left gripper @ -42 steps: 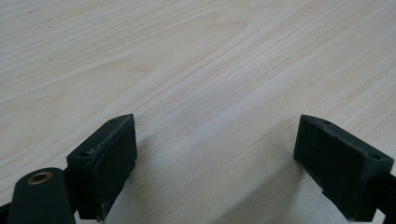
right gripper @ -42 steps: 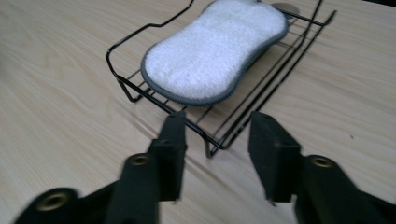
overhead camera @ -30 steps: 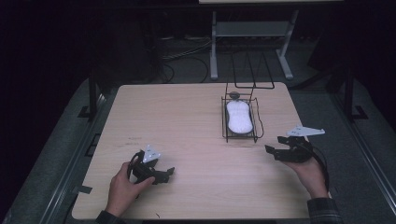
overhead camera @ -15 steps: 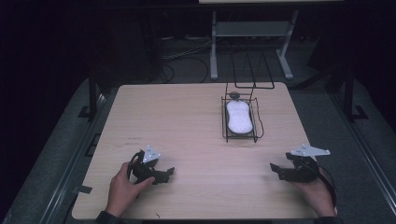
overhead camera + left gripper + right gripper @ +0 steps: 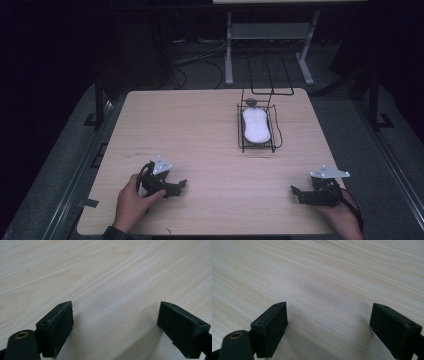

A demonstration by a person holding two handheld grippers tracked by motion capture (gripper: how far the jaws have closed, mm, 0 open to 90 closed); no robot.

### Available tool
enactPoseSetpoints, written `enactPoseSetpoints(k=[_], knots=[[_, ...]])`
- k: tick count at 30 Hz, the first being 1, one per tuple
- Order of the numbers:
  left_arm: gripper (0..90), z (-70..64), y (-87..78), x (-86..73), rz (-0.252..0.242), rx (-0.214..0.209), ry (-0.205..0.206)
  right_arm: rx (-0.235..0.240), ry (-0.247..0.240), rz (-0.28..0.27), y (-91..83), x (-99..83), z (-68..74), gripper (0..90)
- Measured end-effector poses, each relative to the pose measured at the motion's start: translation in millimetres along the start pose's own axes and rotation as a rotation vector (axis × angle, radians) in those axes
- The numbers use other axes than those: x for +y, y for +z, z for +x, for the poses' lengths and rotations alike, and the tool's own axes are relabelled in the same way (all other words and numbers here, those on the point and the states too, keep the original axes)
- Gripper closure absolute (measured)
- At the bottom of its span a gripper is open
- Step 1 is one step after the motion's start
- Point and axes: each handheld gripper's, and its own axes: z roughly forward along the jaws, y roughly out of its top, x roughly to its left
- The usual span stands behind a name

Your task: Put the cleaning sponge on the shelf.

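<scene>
1. Worktop of pale wood grain with rounded corners spans the middle of the high view, set on a dark grey floor, with black cables and a light grey metal stand lying beyond its far edge.
2. Black wire basket stands on the far right part of the worktop, with its thin wire handle loop tipped back over the far edge.
3. White oblong pad-like object lies lengthwise inside the basket; a small dark round item sits at the basket's far end, too small to identify.
4. Left gripper, black with a grey three-cornered plate on top, rests low over the near left part of the worktop, held by the person's left hand. In the left gripper view its two black jaws stand wide apart with bare wood between them, holding nothing.
5. Right gripper, of the same build, sits at the near right edge of the worktop in the person's right hand, well apart from the basket. In the right gripper view its jaws are likewise spread wide over bare wood, empty.
</scene>
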Motion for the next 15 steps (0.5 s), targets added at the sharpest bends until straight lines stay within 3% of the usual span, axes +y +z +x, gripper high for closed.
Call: enactPoseSetpoints(k=[4, 15], knots=[[12.6, 0.0, 0.0, 0.0, 0.0, 0.0, 0.0, 0.028, 0.014, -0.026, 1.5, -4.0, -0.9, 12.0], [12.6, -0.1, 0.0, 0.0, 0.0, 0.0, 0.0, 0.03, 0.008, -0.026, 1.9, -4.0, -0.9, 11.5]])
